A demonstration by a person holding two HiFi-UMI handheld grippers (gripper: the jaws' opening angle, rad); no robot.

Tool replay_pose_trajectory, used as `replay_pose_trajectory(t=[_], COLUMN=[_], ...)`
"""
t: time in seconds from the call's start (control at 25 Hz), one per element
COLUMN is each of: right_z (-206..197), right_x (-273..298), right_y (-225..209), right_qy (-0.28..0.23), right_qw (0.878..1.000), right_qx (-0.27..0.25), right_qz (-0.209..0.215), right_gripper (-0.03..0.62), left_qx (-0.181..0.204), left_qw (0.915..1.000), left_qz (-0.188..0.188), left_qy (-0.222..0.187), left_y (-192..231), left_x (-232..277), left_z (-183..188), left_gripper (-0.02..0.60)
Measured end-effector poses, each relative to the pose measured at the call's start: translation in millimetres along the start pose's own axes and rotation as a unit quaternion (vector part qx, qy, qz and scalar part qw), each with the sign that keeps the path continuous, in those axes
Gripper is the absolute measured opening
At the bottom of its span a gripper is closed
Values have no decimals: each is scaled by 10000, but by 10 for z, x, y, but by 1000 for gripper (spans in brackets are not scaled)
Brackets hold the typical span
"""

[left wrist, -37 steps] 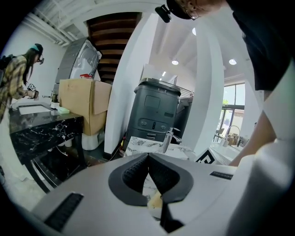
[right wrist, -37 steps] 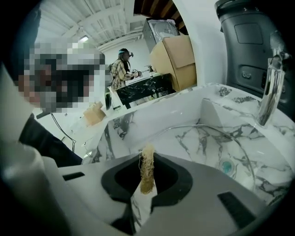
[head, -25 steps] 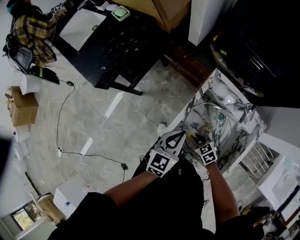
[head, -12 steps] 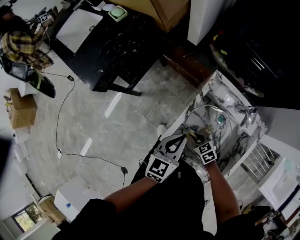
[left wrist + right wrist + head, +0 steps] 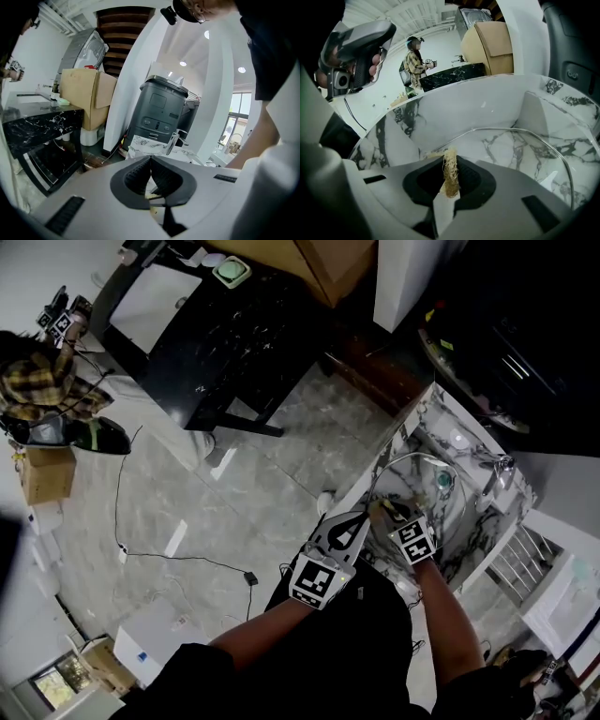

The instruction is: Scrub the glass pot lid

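with the glass pot lid (image 5: 422, 470) propped in the marble sink (image 5: 489, 510) and its near rim seemingly pinched by the closed left gripper (image 5: 362, 519), the fibrous scrubber (image 5: 450, 176) clamped in the right gripper (image 5: 384, 510) has been nudged slightly further toward the glass, so scrubbing is judged under way.

Bright ceiling spotlights; strong fisheye bending at edges.
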State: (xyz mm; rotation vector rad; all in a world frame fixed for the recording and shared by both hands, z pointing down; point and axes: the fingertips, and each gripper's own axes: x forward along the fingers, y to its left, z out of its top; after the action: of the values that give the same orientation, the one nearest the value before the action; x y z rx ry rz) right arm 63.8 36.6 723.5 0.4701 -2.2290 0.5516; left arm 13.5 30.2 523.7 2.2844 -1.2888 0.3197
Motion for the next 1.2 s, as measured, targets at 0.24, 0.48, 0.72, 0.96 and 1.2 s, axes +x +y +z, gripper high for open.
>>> replay_pose_trajectory(t=[0.24, 0.48, 0.72, 0.96, 1.2], right_z=[48, 103, 126, 158, 200], right_x=[23, 37, 53, 76, 97], right_y=[-122, -281, -387, -523, -661], right_qy=[-69, -205, -191, -243, -339], right_qw=[9999, 9987, 9993, 9986, 9964], right_qx=[121, 470, 231, 329, 624], right_qz=[-58, -63, -218, -321, -469], right_gripper=[63, 63, 63, 63, 63], left_qx=[14, 32, 52, -22, 6], left_qw=[10000, 9998, 9995, 9993, 9991], left_qz=[-78, -120, -158, -191, -217], left_qy=[61, 131, 254, 319, 354], left_y=[-17, -14, -29, -37, -43], left_x=[64, 147, 222, 299, 379], left_z=[-16, -31, -77, -83, -71], left_gripper=[15, 17, 15, 15, 15])
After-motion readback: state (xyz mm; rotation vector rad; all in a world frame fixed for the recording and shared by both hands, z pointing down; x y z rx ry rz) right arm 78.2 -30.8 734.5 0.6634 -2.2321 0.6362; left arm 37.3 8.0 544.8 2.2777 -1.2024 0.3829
